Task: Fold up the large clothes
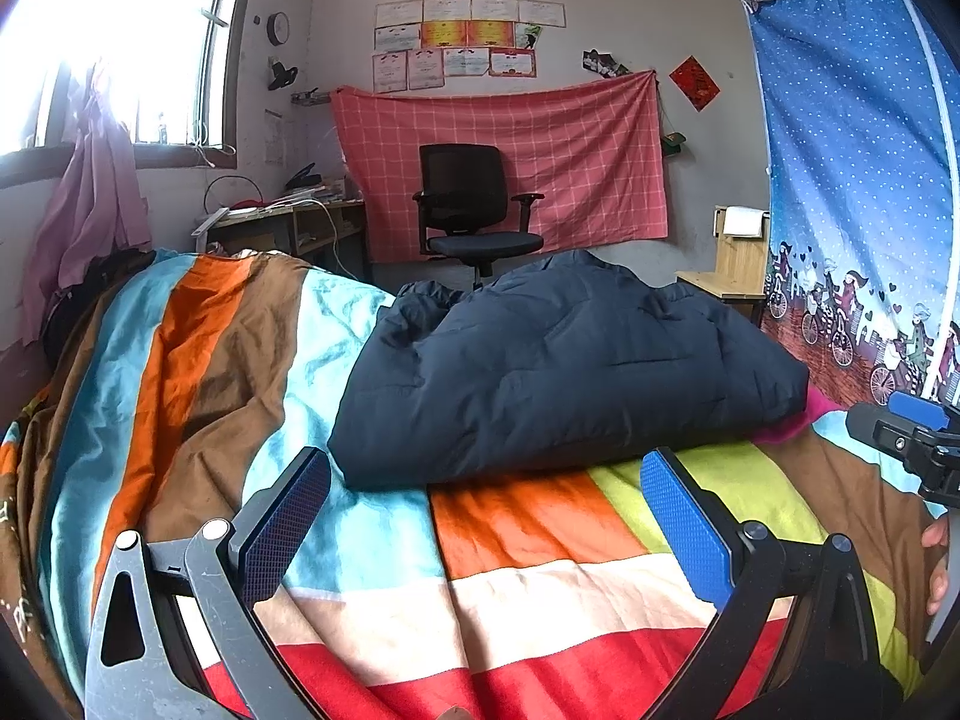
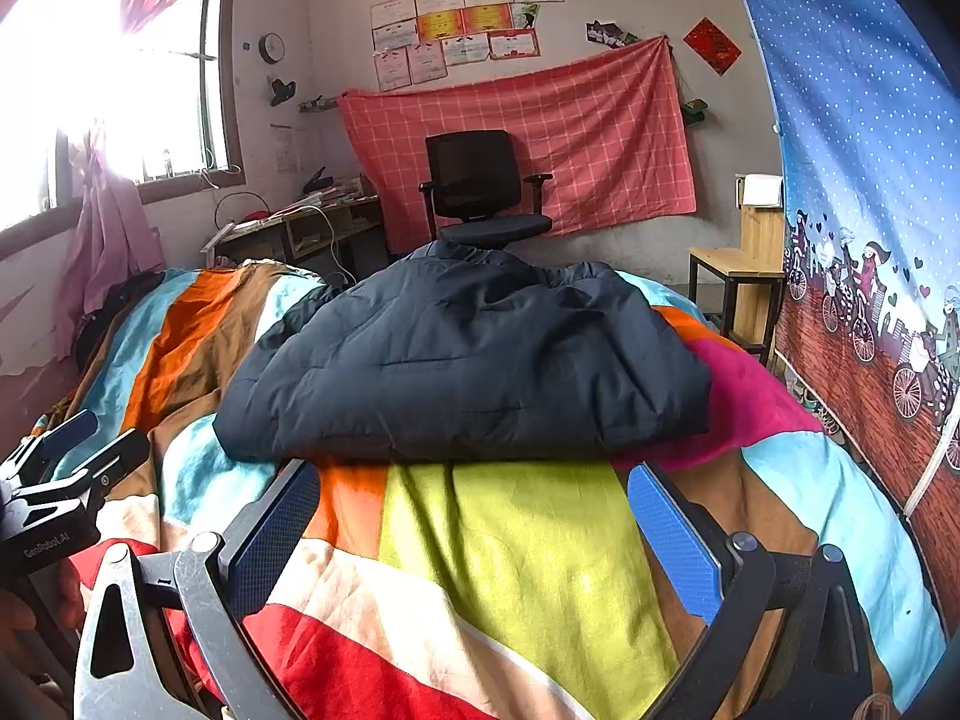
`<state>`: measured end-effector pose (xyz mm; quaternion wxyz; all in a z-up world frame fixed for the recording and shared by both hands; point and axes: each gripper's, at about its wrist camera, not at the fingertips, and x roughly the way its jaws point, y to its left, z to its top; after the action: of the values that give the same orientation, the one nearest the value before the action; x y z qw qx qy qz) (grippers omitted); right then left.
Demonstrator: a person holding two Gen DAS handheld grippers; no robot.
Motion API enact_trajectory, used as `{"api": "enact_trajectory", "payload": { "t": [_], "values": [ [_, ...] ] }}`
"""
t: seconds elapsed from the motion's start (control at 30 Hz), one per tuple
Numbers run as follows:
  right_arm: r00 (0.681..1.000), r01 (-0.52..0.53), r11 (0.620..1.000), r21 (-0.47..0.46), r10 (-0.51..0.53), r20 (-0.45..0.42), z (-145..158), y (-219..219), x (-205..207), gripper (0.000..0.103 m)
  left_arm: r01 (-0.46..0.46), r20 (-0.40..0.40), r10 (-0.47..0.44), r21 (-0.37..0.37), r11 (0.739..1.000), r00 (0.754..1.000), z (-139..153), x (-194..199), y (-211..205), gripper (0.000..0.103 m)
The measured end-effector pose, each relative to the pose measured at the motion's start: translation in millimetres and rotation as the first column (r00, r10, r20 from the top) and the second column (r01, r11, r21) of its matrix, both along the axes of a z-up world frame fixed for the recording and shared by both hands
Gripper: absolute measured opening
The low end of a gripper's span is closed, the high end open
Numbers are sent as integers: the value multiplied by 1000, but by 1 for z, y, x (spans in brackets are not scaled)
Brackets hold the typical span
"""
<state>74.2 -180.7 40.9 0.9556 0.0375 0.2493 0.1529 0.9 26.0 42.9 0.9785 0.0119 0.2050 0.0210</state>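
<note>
Both the left gripper (image 1: 486, 534) and right gripper (image 2: 474, 540), jaws wide and empty, face the navy padded jacket (image 1: 558, 360) lying crosswise just ahead on the striped bedspread (image 1: 540, 588).

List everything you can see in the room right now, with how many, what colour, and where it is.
padded jacket: one, dark navy, folded in a bundle on the bed
bedcover: one, multicoloured stripes, spread over the bed under the jacket
office chair: one, black, at the far wall behind the bed
checked cloth: one, red-pink, hung on the far wall
certificates: a cluster, mostly white, on the wall above the cloth
wall clock: one, dark rim, beside the window
desk: one, wooden, cluttered, under the window
wooden stand: one, light wood, right of the bed
curtain: one, blue with cyclists, far right
left hand-held gripper: one, blue pads, open above the bedcover
right hand-held gripper: one, blue pads, open above the bedcover
</note>
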Motion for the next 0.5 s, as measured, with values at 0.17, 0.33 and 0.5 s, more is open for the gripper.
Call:
{"api": "enact_trajectory", "payload": {
  "t": [0.17, 0.33, 0.5],
  "values": [
    [1000, -11, 1000, -2, 11, 5, 0, 2, 0, 103, 6, -1, -6, -11, 1000, 1000, -1, 3, 1, 102],
    [1000, -7, 1000, 0, 7, 12, 2, 1, -1, 103, 25, -5, -25, 5, 1000, 1000, -4, 3, -6, 102],
    [1000, -4, 1000, 9, 4, 5, 0, -6, -1, 103, 25, -2, -25, 4, 1000, 1000, -4, 2, -6, 102]
  ]
}}
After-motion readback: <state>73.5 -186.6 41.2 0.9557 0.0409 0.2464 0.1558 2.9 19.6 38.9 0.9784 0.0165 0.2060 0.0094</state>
